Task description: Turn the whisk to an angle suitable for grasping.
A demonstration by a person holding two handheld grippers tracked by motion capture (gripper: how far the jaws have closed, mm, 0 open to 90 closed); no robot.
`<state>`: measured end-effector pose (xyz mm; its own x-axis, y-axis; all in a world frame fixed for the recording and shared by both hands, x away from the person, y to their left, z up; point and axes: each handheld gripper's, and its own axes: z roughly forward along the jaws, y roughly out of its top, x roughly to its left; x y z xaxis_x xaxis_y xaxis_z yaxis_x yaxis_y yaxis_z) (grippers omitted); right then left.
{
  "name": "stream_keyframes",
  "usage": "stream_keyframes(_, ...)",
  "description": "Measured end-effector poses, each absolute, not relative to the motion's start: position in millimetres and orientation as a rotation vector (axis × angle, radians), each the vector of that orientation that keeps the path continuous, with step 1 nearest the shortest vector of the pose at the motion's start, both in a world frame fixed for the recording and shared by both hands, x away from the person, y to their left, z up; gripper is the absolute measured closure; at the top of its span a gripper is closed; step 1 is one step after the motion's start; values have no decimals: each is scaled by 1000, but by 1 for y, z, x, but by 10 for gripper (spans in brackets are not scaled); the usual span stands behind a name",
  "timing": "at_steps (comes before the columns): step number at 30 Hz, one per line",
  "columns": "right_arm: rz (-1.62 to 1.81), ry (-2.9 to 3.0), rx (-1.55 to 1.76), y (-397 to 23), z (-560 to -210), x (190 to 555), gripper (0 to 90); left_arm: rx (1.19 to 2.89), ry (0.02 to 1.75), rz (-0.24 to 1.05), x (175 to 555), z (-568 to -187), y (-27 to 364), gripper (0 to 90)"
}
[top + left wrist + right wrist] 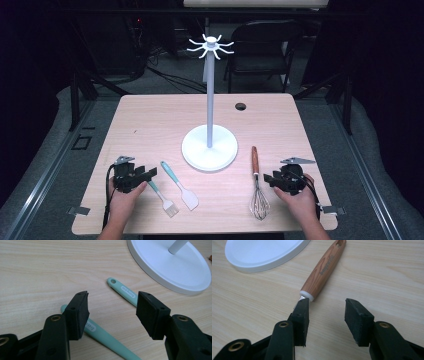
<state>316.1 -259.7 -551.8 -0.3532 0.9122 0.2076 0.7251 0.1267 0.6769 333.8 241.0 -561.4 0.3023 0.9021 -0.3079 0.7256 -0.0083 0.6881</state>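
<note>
Pale wood table (150, 120), seen from above: a white hook stand (210, 145) is set centrally, within reach. The brush (162, 196) and spatula (180, 186) are laid near-left by the left gripper (142, 175), the whisk (257, 185) near-right by the right gripper (272, 178).

Left gripper view: jaws are held open over the brush (105, 336) handle (nothing gripped).

Right gripper view: jaws are spread open beside the whisk (323, 271) handle, lined up for grasping.

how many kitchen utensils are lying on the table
3. A teal-handled brush lies by the left gripper, a teal-handled spatula lies just right of it, and a wood-handled whisk lies right of the white stand, by the right gripper.
</note>
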Motion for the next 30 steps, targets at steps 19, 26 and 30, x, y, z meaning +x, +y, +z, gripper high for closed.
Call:
stream_keyframes(19,994,2280,1696,-234,-551,324,566,1797,1430,270,331,-559,238,427)
stream_keyframes(26,938,2294,1744,-226,-555,328,618,1795,1430,274,332,-559,241,427)
stream_keyframes(30,940,2305,1764,-225,-561,330,651,1795,1435,269,333,-559,241,427)
